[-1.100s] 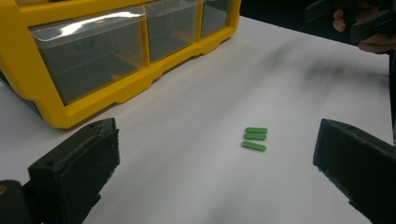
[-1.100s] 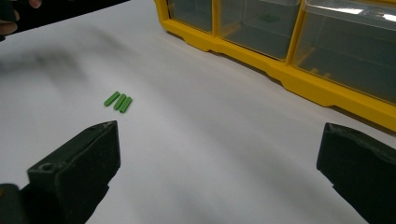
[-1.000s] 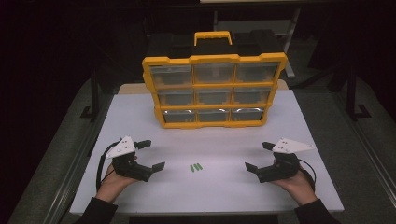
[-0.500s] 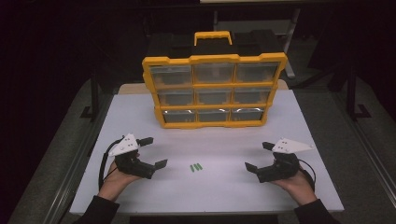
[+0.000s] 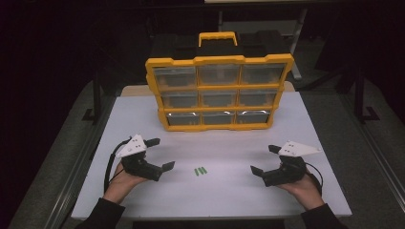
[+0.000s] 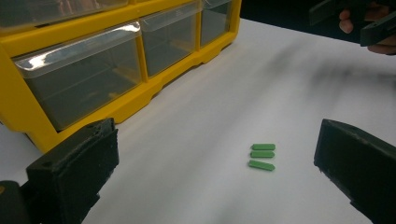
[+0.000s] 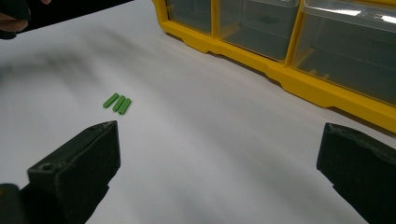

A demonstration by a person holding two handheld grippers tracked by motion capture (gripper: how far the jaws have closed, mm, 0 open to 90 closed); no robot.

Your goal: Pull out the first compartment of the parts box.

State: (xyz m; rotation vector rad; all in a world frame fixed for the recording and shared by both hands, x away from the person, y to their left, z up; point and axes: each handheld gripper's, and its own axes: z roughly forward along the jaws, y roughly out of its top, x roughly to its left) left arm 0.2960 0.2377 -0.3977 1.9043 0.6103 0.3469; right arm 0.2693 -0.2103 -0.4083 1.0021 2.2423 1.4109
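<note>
High view: three green sticks lie side by side on the white desk, near its front edge and roughly midway between the two grippers. The left gripper sits to the left of the sticks, held low over the desk by a hand; its fingers stand wide apart and grip nothing. The right gripper sits well to the right of the sticks, also held low; its fingers are likewise spread and empty. Neither gripper touches the sticks.

A yellow organiser stands upright at the far side of the desk, with a handle on top and three rows of three clear drawers, all pushed in.

Left gripper view: the sticks lie parallel, close together, ahead of the fingers and nearer the right-hand one. The organiser is at far left.

Right gripper view: the sticks lie ahead and to the left, beyond the left-hand finger. The organiser's bottom drawers run along the far right. Drawer contents cannot be made out.
</note>
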